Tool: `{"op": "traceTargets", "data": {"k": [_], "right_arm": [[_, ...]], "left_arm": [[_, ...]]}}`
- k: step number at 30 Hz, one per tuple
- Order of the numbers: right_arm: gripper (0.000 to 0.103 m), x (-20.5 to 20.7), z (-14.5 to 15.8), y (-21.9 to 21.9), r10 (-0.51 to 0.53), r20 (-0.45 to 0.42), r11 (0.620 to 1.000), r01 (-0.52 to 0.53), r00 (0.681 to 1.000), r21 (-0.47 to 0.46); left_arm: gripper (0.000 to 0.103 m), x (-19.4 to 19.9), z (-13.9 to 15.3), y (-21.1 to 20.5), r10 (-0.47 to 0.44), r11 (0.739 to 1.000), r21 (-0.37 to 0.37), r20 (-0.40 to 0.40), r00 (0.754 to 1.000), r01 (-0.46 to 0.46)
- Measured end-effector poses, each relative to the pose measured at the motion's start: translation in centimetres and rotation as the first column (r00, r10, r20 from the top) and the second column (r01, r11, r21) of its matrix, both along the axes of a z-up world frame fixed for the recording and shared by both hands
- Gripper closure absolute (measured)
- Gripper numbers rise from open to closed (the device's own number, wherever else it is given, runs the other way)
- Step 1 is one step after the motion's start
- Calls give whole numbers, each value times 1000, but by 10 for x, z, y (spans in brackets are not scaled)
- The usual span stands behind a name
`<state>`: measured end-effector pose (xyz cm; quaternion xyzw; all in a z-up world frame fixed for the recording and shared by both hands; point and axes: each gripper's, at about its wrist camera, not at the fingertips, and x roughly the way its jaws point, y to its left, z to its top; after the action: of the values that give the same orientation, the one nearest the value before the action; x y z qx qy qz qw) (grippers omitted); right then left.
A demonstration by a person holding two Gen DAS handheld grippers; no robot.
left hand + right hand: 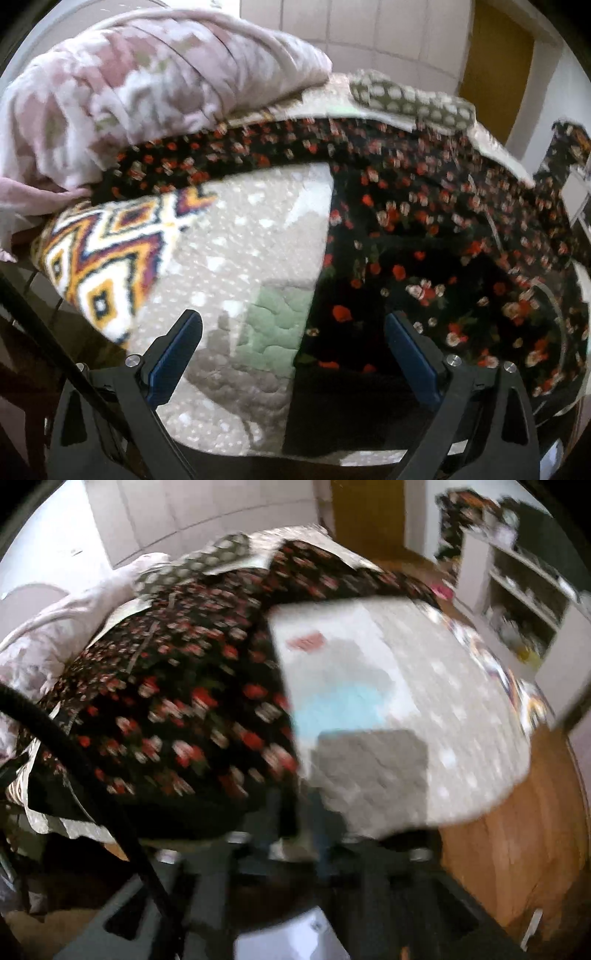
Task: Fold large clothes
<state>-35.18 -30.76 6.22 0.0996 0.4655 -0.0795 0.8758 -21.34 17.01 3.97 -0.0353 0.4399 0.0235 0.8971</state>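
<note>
Left gripper [293, 328]: jaws spread wide, nothing between them, hovering over the near edge of the bed. Blue pads visible on both fingers [173, 350]. Directly under the gap is the straight hem edge of the black floral garment [424, 236], with grey quilted bedspread [236, 236] to its left. So the cloth lies just ahead and to the right of the jaws, its near left corner close below them.

The garment is spread over the bed, long axis running from near to far-right, with a narrower band extending left along the far side under a pink blanket heap [122, 92]. A patterned zigzag fleece [99, 258] sits at left, well apart from the garment. A dotted olive cloth [406, 99] lies beyond the garment's far edge.

Right gripper: heavily motion-blurred at the bottom of the right wrist view; fingers smear into dark shapes, so cannot tell if jaws are spread or pressed. In that view the garment [177, 701] lies ahead-left, the bedspread [424, 686] ahead-right, wooden floor [517, 849] at near right.

Judgement: the left gripper looks nearer a graspable hem corner. The garment's right and far ends are cut off or blurred; sleeve layout is unclear.
</note>
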Motion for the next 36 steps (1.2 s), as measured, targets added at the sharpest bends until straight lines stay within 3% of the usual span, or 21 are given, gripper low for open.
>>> {"op": "traceTargets", "data": {"k": [1, 3, 5, 7, 8, 10, 12, 16, 18, 20, 21, 23, 24, 26, 28, 30, 32, 34, 36], "right_arm": [[64, 7, 2, 8, 22, 12, 1000, -22, 1000, -7], [64, 26, 4, 31, 83, 31, 997, -83, 996, 0], [61, 37, 8, 44, 121, 46, 993, -121, 992, 9], [58, 50, 14, 64, 158, 69, 987, -159, 985, 6], [54, 52, 17, 70, 171, 77, 985, -172, 982, 0], [43, 54, 25, 83, 202, 109, 979, -199, 973, -38], [40, 54, 33, 93, 210, 144, 976, -199, 967, -88], [33, 62, 54, 105, 224, 239, 973, -205, 945, -104], [32, 65, 62, 113, 270, 279, 963, -261, 922, -70], [33, 75, 60, 133, 350, 272, 933, -360, 896, -14], [34, 78, 58, 142, 388, 260, 915, -403, 884, 4], [65, 83, 48, 171, 486, 215, 864, -503, 847, 25], [71, 87, 39, 185, 522, 184, 844, -535, 833, 28], [73, 97, 18, 203, 555, 133, 824, -565, 821, 47], [73, 113, -11, 207, 545, 71, 832, -549, 836, 77], [73, 129, -44, 206, 524, -18, 842, -514, 852, 164], [73, 128, -48, 201, 496, 19, 845, -488, 868, 219], [72, 126, -46, 200, 504, 26, 841, -498, 863, 212], [72, 121, -48, 199, 506, 39, 840, -503, 862, 206]], "left_arm": [[5, 5, -8, -6, -29, 1000, 4, -20, 999, 29], [34, 13, -22, -15, -78, 997, -1, -69, 995, 78], [65, 12, -20, -18, -78, 997, -2, -66, 995, 78], [88, 4, -11, -17, -89, 996, 4, -71, 993, 90], [96, -2, -7, -12, -59, 997, 38, -64, 996, 61], [103, -13, -4, 4, 5, 996, 87, -63, 998, 0], [103, -21, -5, 22, 76, 990, 122, -76, 994, -66], [100, -37, 15, 52, 98, 994, 48, -22, 995, -97], [83, -43, 32, 54, 103, 994, 33, 43, 994, -104], [41, -46, 44, 52, 104, 994, 14, 91, 990, -106], [37, -48, 51, 50, 109, 994, -2, 125, 986, -109], [36, -47, 60, 42, 97, 995, -21, 161, 982, -95], [36, -46, 62, 36, 85, 996, -18, 164, 983, -83], [36, -46, 65, 23, 61, 998, -6, 167, 984, -61], [35, -44, 64, 10, 26, 1000, 11, 166, 986, -28], [35, -41, 66, -3, -16, 999, 31, 163, 986, 11], [26, -41, 67, -12, -42, 998, 44, 173, 984, 35], [18, -36, 72, -26, -69, 996, 74, 201, 977, 55], [17, -30, 76, -38, -85, 993, 96, 227, 970, 64]]}}
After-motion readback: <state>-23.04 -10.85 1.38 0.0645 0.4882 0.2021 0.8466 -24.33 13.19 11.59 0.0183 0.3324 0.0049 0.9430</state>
